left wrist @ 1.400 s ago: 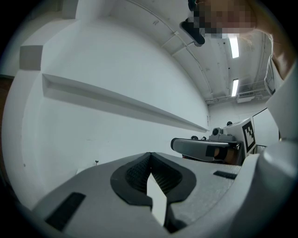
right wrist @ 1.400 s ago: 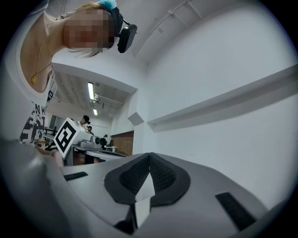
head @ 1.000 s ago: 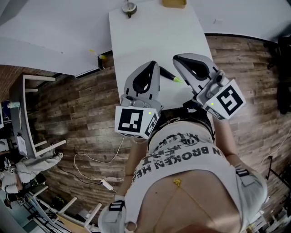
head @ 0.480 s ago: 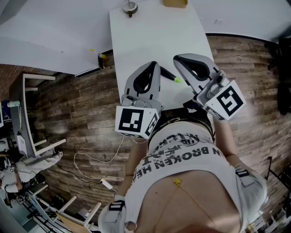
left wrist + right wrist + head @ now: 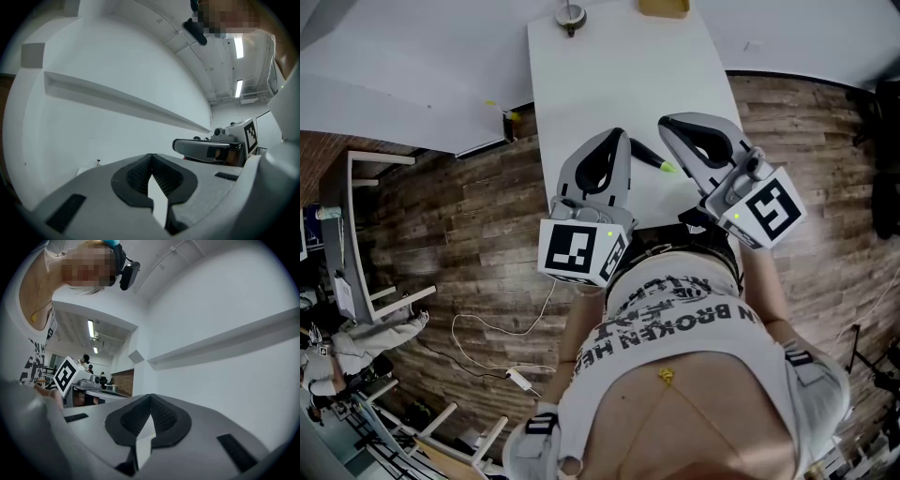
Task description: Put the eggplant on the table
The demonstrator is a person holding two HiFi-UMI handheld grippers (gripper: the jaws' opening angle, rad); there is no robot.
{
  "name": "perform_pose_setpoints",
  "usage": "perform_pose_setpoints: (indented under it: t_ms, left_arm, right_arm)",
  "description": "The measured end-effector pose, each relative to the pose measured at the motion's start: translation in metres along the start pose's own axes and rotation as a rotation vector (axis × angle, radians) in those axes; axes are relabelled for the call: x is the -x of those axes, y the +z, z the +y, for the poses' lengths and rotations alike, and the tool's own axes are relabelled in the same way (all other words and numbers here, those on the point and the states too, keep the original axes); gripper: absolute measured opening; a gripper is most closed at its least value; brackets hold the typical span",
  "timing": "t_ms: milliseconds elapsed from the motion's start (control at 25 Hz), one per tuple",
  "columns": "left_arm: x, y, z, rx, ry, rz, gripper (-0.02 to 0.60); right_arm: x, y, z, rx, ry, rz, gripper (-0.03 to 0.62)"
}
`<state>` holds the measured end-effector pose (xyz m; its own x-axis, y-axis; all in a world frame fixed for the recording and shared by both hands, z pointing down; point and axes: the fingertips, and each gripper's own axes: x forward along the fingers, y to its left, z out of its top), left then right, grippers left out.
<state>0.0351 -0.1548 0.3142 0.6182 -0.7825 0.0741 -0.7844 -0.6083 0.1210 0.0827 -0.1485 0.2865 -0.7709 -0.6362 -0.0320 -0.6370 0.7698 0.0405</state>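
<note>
The fingers of the left gripper (image 5: 151, 161) are pressed together with nothing between them, and so are those of the right gripper (image 5: 150, 399). The eggplant (image 5: 649, 156) lies on the white bench (image 5: 619, 75), between the two grippers. Compared with one second before, both grippers and the eggplant have kept their places.

A lab-like workroom: white counter (image 5: 619, 84) on a wood-plank floor (image 5: 459, 234), loose cable (image 5: 487, 317) at lower left, ceiling strip lights (image 5: 238, 47), people (image 5: 86, 360) at benches behind.
</note>
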Motion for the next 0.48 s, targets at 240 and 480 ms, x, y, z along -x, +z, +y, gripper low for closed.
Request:
perform_pose_setpoints:
  t_ms: [240, 480]
  left_arm:
    - [-0.0014, 0.0003, 0.0009, -0.001, 0.001, 0.003, -0.002]
    - [-0.0014, 0.0007, 0.0005, -0.005, 0.000, 0.004, -0.002]
  right_arm:
    - [-0.0002, -0.0008, -0.0021, 0.002, -0.001, 0.008, 0.008]
    - [0.0000, -0.0009, -0.0014, 0.004, 0.000, 0.010, 0.008]
